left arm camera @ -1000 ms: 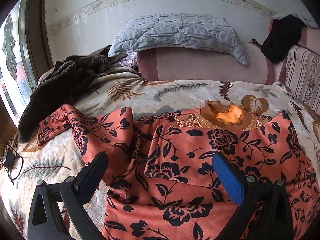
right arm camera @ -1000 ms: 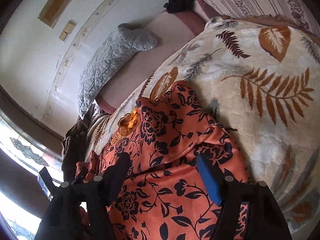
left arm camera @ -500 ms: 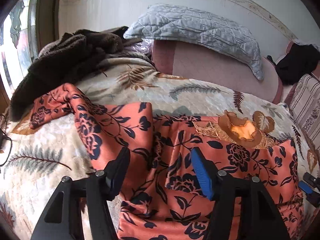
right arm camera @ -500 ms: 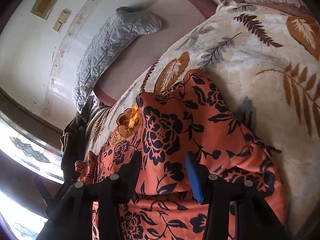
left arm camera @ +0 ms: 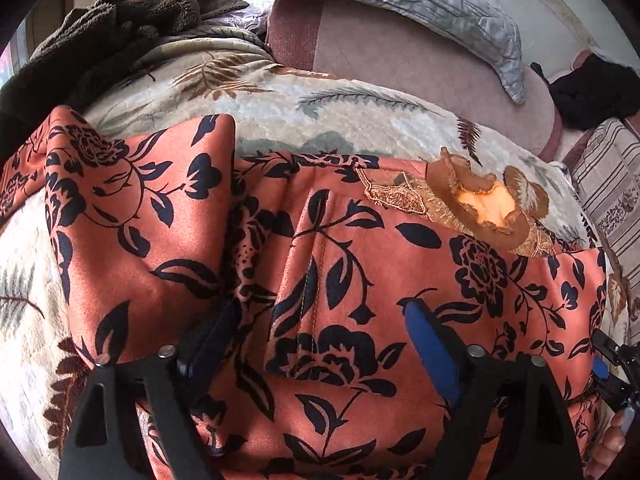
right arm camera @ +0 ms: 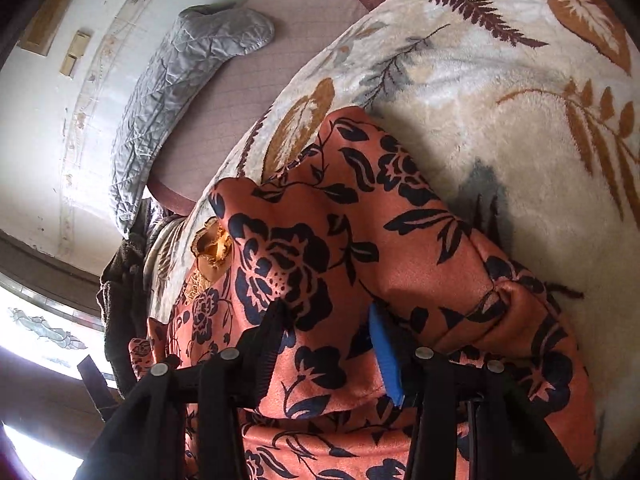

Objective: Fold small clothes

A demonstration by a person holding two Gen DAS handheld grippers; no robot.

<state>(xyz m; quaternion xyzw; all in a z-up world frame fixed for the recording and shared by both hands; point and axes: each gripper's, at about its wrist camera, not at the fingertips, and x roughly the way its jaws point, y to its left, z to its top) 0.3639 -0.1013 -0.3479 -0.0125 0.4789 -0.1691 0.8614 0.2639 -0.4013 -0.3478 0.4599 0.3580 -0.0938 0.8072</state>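
An orange garment with a dark floral print (left arm camera: pixel 360 280) lies on the leaf-patterned blanket (left arm camera: pixel 320 108); its brown ruffled collar (left arm camera: pixel 484 204) points to the far side. My left gripper (left arm camera: pixel 316 332) is open, its fingers pressed down on the cloth near the left shoulder seam, with a fold of fabric between them. My right gripper (right arm camera: pixel 328 332) is open, fingers astride a raised fold of the garment (right arm camera: pixel 360 240) at its right side. The right gripper also shows at the left wrist view's right edge (left arm camera: pixel 616 364).
A grey quilted pillow (left arm camera: pixel 380 4) lies on a pink bolster (left arm camera: pixel 400 60) at the head of the bed. A dark brown blanket (left arm camera: pixel 100 32) is heaped at far left, a black cloth (left arm camera: pixel 592 92) at far right. A window (right arm camera: pixel 40 340) is on the left.
Both grippers have moved forward and down onto the garment. The left gripper's fingers narrowed, then widened again. The right gripper's fingers have come closer together around a fold.
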